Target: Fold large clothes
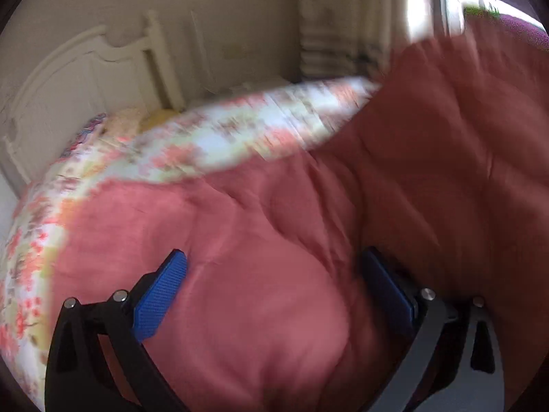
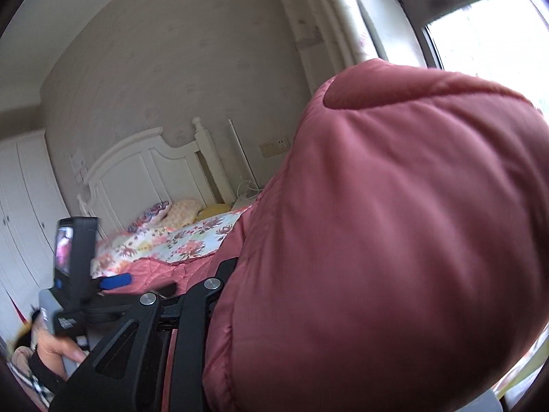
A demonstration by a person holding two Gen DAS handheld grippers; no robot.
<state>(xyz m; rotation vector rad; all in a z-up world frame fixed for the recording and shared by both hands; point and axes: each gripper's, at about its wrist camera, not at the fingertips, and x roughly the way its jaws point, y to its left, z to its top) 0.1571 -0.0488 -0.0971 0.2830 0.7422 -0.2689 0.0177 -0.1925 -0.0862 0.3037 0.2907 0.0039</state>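
Puffy pink coat (image 1: 274, 240) lies on the bed w/ the flowery cover (image 1: 212, 137), and one big part of it is lifted up on the right, close to the window (image 2: 487, 34). Its long way seems to run from the low left of the bed up to the right, but which end is the top is hard to tell, since no collar or sleeve end shows. Left gripper (image 1: 274, 295) sits low over the coat w/ its blue fingers (image 1: 158, 298) wide apart and coat cloth bulging between them, not squeezed. Right gripper (image 2: 219, 274) is mostly buried; its black arms go into the raised coat part and the tips are hidden, so the cloth looks pinched there but can't be sure. A hand (image 2: 58, 350) holds the left tool in the right cam view. No words or tags can be read on the coat. White headboard (image 2: 144, 168) and pillows (image 2: 171, 214) sit far back; left cam pic is blurry
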